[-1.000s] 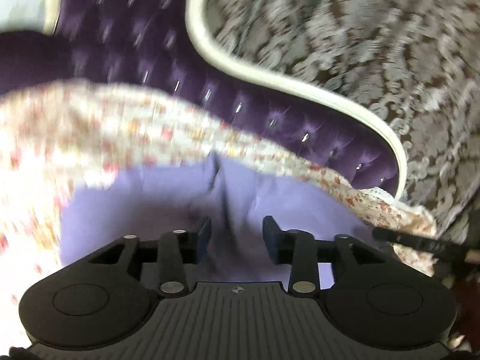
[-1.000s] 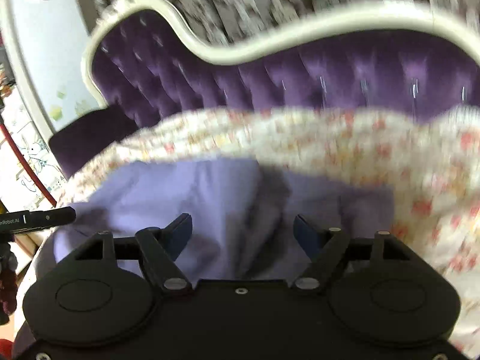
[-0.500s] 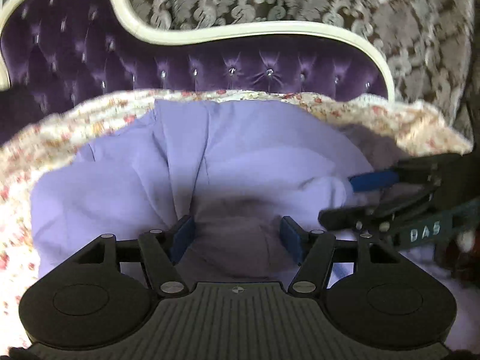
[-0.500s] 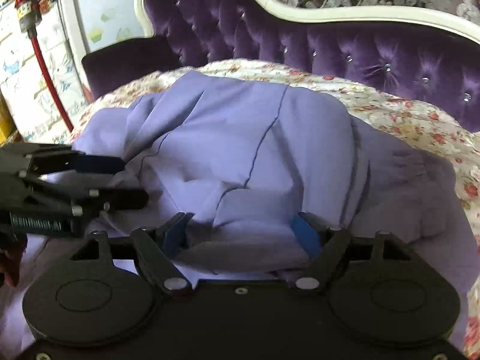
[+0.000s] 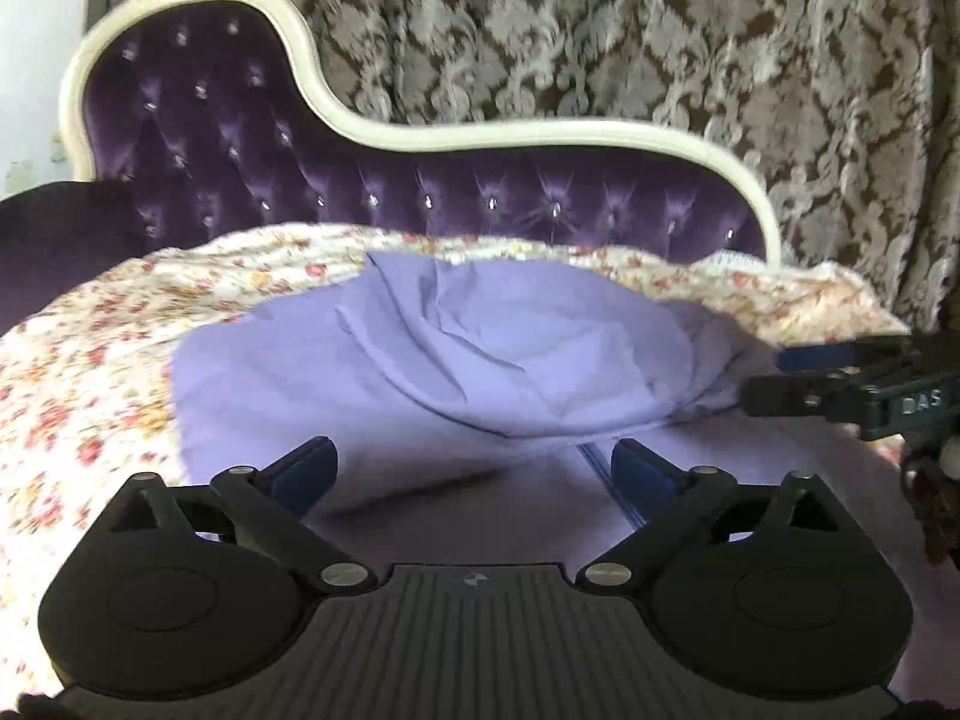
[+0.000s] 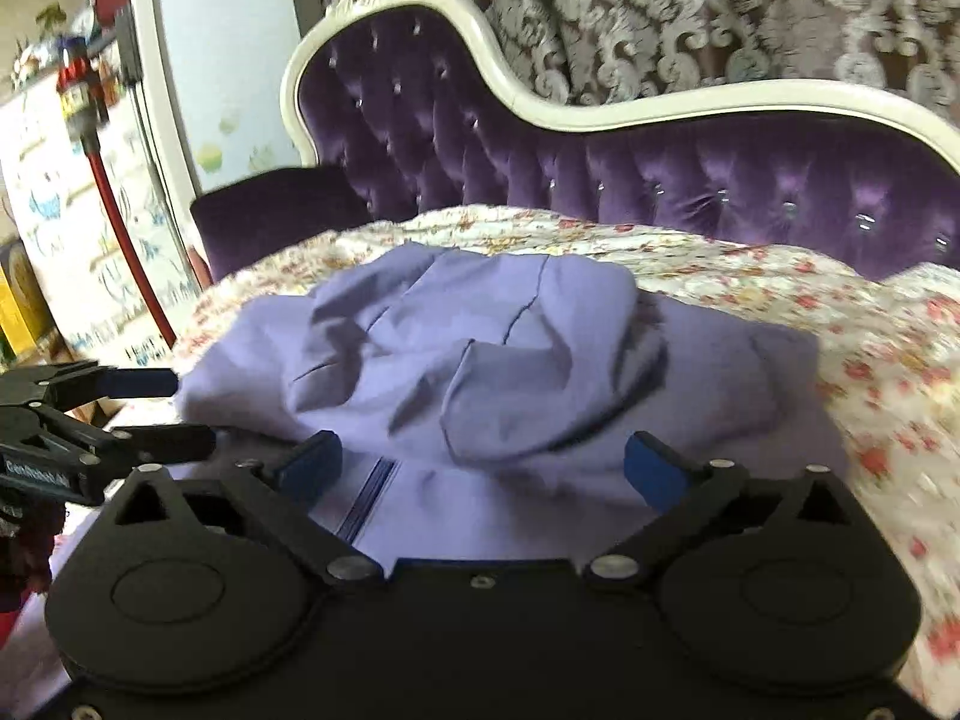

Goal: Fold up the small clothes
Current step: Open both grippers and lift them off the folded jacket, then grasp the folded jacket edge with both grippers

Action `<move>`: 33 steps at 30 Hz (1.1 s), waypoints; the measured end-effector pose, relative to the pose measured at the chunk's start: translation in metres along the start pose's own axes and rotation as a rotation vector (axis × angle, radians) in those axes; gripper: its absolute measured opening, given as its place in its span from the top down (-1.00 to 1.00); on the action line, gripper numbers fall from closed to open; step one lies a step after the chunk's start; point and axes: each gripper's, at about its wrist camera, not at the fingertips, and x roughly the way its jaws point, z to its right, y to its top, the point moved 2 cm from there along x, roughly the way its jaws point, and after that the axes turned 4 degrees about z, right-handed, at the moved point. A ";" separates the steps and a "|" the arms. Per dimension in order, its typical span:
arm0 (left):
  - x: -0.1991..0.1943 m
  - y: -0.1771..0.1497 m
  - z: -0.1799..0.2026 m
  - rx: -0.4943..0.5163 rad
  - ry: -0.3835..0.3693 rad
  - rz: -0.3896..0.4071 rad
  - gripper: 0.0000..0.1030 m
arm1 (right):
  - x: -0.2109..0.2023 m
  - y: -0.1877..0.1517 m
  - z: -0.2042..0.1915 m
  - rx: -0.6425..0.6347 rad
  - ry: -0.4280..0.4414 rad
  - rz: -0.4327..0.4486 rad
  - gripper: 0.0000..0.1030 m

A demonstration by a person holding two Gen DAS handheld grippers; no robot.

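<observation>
A lavender garment (image 5: 510, 360) (image 6: 510, 360) lies crumpled on a floral cover (image 5: 90, 372), its upper part folded down over the lower part with the zip (image 6: 369, 492). My left gripper (image 5: 474, 471) hovers at the garment's near edge, jaws opening wide. Cloth lies below the gap and the pads do not press on it. My right gripper (image 6: 480, 465) stands beside it to the right, jaws also opening, nothing pinched. Each gripper shows in the other's view: the right gripper (image 5: 840, 384) at the right edge, the left gripper (image 6: 120, 414) at the left edge.
A purple tufted sofa back (image 5: 480, 198) with a cream frame rises behind the cover, and a patterned curtain (image 5: 660, 30) hangs beyond. A purple armrest (image 6: 270, 210) sits at the left. A red pole (image 6: 120, 228) and cluttered shelves stand further left.
Both grippers have let go of the lavender cloth and drawn back towards me, with their jaws spread much wider. The garment's folded part now rests on the lower half.
</observation>
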 end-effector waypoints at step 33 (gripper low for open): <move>-0.147 -0.129 -0.009 -0.255 0.117 -0.206 -0.99 | -0.184 -0.123 0.035 0.281 -0.065 -0.096 -0.99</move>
